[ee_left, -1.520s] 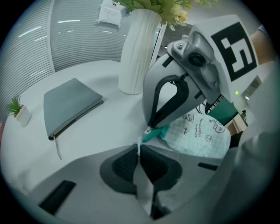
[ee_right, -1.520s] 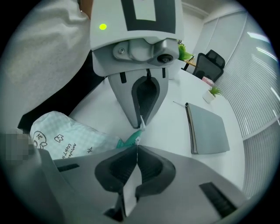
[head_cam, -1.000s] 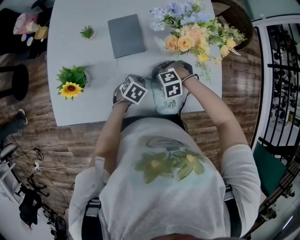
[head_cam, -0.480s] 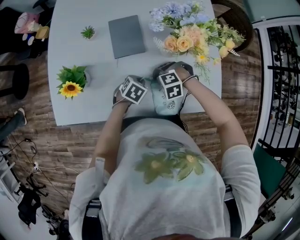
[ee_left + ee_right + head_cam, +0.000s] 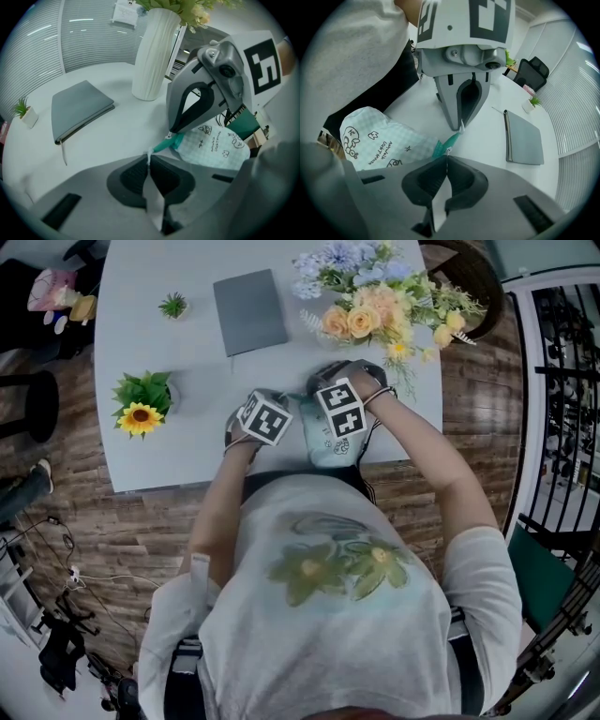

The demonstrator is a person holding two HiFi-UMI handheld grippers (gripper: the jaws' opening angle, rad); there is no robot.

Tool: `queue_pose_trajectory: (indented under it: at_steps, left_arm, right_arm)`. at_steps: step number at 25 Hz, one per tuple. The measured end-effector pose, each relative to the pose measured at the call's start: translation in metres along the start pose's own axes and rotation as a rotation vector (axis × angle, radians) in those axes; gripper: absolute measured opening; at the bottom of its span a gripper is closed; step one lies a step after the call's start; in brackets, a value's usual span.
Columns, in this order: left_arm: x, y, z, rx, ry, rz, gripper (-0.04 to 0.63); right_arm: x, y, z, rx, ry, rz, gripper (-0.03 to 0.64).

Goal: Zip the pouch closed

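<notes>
A pale green checked pouch (image 5: 330, 444) with small cartoon prints lies near the table's front edge, between my two grippers. A teal zip end (image 5: 165, 144) sticks out of it. My left gripper (image 5: 149, 160) is shut on the whitish tab at the tip of that zip end. Facing it, my right gripper (image 5: 446, 158) is shut on the small zip pull where the teal tape (image 5: 446, 140) leaves the pouch (image 5: 379, 140). The two pairs of tips stand a short stretch of teal tape apart. In the head view the marker cubes (image 5: 340, 409) hide both jaws.
A grey notebook (image 5: 249, 311) lies further back on the white table (image 5: 187, 456). A white vase (image 5: 152, 51) of flowers (image 5: 380, 306) stands back right, a potted sunflower (image 5: 142, 404) at the left, a tiny green plant (image 5: 173, 305) at the back.
</notes>
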State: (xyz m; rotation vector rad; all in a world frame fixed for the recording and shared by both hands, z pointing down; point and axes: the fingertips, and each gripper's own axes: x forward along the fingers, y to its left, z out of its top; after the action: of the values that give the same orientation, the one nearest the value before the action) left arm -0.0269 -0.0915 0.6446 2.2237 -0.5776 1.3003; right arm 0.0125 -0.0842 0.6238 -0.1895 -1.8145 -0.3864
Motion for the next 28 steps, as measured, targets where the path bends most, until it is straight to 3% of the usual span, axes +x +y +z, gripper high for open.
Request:
queue_pose_trajectory:
  at_steps: [14,21,28]
  left_arm:
    - [0.000,0.001,0.000,-0.014,0.003,0.007,0.023]
    - [-0.004,0.005,0.003,-0.018,0.006,0.033,0.023]
    - [-0.006,0.008,0.005,-0.031,0.002,0.054,0.023]
  right_arm:
    - [-0.003,0.007,-0.008,0.021,0.001,0.005,0.018]
    - [-0.002,0.010,-0.012,-0.072,0.074,-0.004,0.018]
    - [-0.003,0.011,-0.017,-0.046,0.068,0.006,0.018]
